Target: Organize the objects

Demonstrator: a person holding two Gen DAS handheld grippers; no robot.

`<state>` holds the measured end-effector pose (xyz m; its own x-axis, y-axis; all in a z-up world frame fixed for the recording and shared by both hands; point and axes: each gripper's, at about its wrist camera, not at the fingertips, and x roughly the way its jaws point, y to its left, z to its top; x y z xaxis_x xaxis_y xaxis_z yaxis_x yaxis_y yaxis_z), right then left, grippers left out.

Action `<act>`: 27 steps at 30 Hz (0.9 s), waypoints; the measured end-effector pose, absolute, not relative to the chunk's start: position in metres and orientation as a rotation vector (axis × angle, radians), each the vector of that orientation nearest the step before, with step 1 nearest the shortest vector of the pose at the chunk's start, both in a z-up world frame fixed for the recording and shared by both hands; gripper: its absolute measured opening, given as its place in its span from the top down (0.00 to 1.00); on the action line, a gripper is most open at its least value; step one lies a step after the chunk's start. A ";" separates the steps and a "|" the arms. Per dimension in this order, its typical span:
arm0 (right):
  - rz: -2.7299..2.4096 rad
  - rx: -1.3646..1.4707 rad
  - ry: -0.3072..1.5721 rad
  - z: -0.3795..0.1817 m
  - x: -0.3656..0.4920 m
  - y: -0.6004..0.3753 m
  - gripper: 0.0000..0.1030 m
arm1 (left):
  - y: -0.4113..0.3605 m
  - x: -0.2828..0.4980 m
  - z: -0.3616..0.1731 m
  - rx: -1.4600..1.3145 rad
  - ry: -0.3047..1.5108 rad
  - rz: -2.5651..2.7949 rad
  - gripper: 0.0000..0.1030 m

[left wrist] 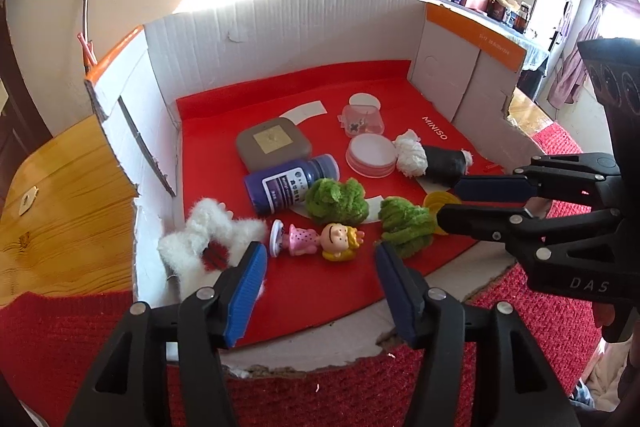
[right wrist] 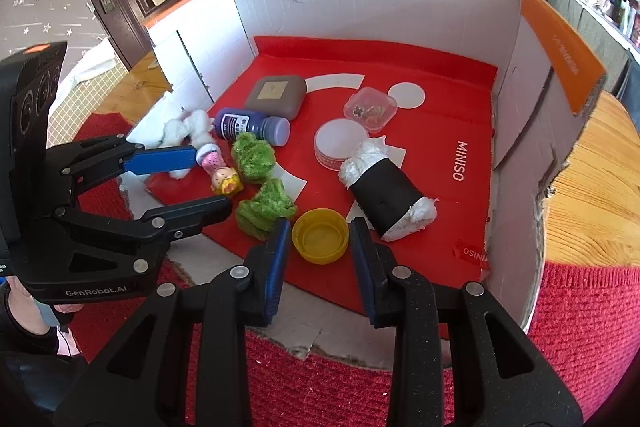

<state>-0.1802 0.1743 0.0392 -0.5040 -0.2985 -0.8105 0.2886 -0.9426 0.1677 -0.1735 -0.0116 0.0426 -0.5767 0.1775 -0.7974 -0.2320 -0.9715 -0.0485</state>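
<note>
A cardboard box (left wrist: 280, 23) lined with a red sheet (left wrist: 352, 279) holds the objects. My left gripper (left wrist: 320, 259) is open, its fingers either side of a small blonde doll (left wrist: 320, 239) in a pink dress, lying on its side. My right gripper (right wrist: 320, 233) is open around a yellow cap (right wrist: 320, 235). In the left wrist view the right gripper (left wrist: 448, 199) reaches in from the right, by the yellow cap (left wrist: 436, 201). Two green fuzzy balls (left wrist: 336, 201), (left wrist: 406, 221) lie between them. In the right wrist view the left gripper (right wrist: 212, 179) is by the doll (right wrist: 222, 175).
A purple bottle (left wrist: 288, 183), grey square case (left wrist: 274, 143), white round lid (left wrist: 370, 155), clear small box (left wrist: 362, 121), black roll stuffed with white wadding (right wrist: 386, 195) and white fluffy toy (left wrist: 208, 239) lie in the box. A red knitted cloth (right wrist: 580, 315) covers the wooden table (left wrist: 64, 195).
</note>
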 end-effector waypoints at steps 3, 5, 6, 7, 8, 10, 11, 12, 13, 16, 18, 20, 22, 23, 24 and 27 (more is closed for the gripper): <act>-2.483 1.308 -0.035 0.043 -0.176 0.176 0.71 | -0.011 -0.166 0.047 -1.269 0.121 2.660 0.33; -2.502 1.289 -0.039 0.045 -0.172 0.177 0.69 | -0.012 -0.162 0.048 -1.255 0.109 2.675 0.33; -2.516 1.275 -0.039 0.047 -0.170 0.177 0.65 | -0.014 -0.160 0.048 -1.250 0.093 2.681 0.33; -2.530 1.262 -0.044 0.048 -0.168 0.177 0.53 | -0.015 -0.159 0.049 -1.246 0.078 2.689 0.33; -2.547 1.245 -0.052 0.050 -0.165 0.178 0.49 | -0.016 -0.157 0.049 -1.240 0.067 2.697 0.33; -2.577 1.211 -0.065 0.053 -0.161 0.178 0.48 | -0.018 -0.155 0.050 -1.228 0.049 2.721 0.33; -2.590 1.199 -0.067 0.054 -0.159 0.178 0.48 | -0.019 -0.154 0.050 -1.222 0.042 2.732 0.33; -2.605 1.186 -0.069 0.055 -0.156 0.178 0.48 | -0.020 -0.152 0.051 -1.215 0.034 2.744 0.33; -2.621 1.173 -0.071 0.056 -0.154 0.178 0.48 | -0.021 -0.151 0.052 -1.207 0.025 2.757 0.33; -2.680 1.127 -0.071 0.060 -0.147 0.179 0.47 | -0.023 -0.146 0.054 -1.183 0.007 2.791 0.30; -2.719 1.098 -0.070 0.062 -0.142 0.179 0.41 | -0.024 -0.143 0.056 -1.168 0.002 2.812 0.27; -2.760 1.068 -0.064 0.063 -0.136 0.179 0.34 | -0.024 -0.141 0.056 -1.154 0.000 2.832 0.24; -2.781 1.051 -0.063 0.064 -0.132 0.178 0.32 | -0.023 -0.139 0.056 -1.147 0.004 2.841 0.23; -2.792 1.044 -0.066 0.063 -0.130 0.178 0.32 | -0.022 -0.138 0.056 -1.145 0.011 2.845 0.21; -2.798 1.042 -0.067 0.062 -0.129 0.178 0.28 | -0.022 -0.138 0.055 -1.143 0.021 2.850 0.20; -2.818 1.039 -0.065 0.059 -0.126 0.178 0.20 | -0.020 -0.135 0.055 -1.134 0.040 2.863 0.14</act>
<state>-0.1262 0.1778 0.0590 -0.7526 -0.1438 -0.6426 0.1140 -0.9896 0.0880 -0.1349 -0.0204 0.0550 -0.7270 0.0477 -0.6850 -0.0670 -0.9977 0.0017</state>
